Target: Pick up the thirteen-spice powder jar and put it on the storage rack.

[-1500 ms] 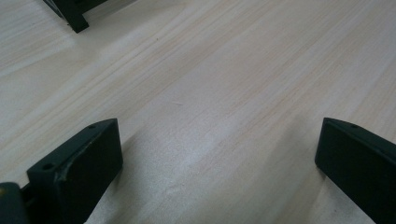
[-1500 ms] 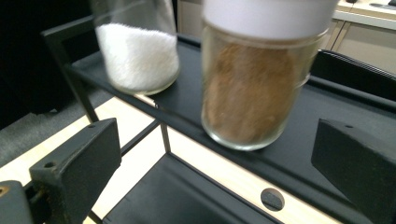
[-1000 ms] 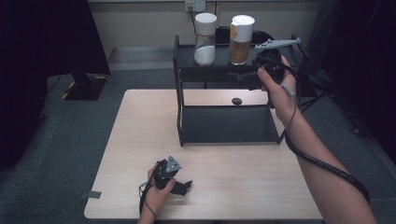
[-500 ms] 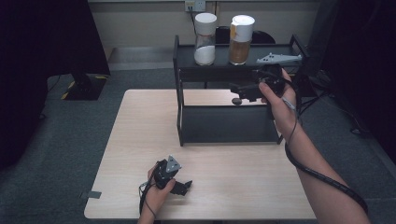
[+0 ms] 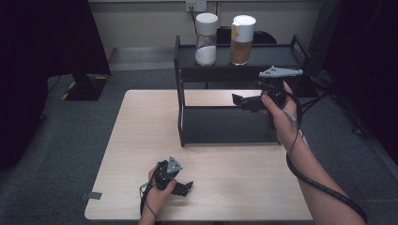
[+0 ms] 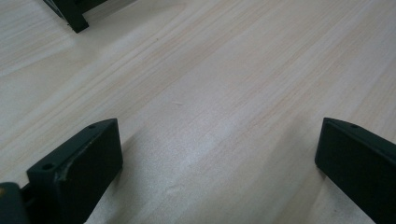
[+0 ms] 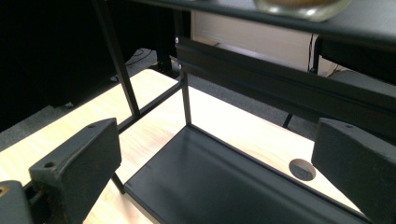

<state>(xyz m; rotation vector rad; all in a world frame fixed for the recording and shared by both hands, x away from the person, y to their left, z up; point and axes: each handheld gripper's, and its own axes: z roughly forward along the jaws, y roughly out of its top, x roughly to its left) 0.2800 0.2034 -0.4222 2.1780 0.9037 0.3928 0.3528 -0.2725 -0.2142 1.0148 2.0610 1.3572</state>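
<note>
A black two-tier rack (image 5: 225, 126) stands on the far right half of the wooden table (image 5: 141, 140). On its top shelf stand a jar of white powder (image 5: 206, 39) and a jar with brown contents (image 5: 242, 33). My right gripper (image 5: 236, 100) hovers level with the gap between the shelves, pointing left, open and empty. Its own view has the right gripper (image 7: 215, 135) above the lower shelf (image 7: 224, 186), with a small dark disc (image 7: 302, 169) on the table behind. My left gripper (image 5: 187, 186) rests open near the front edge; the left gripper (image 6: 217, 135) holds nothing.
A rack foot (image 6: 70, 14) shows far ahead of the left gripper. The jar's base (image 7: 303, 4) sits on the top shelf above the right gripper. A cable (image 5: 319, 183) trails along the right forearm. Dark furniture stands on the floor at left (image 5: 84, 70).
My right gripper has come down from the top shelf's height and moved left, to the level between the two shelves. The left gripper has stayed still.
</note>
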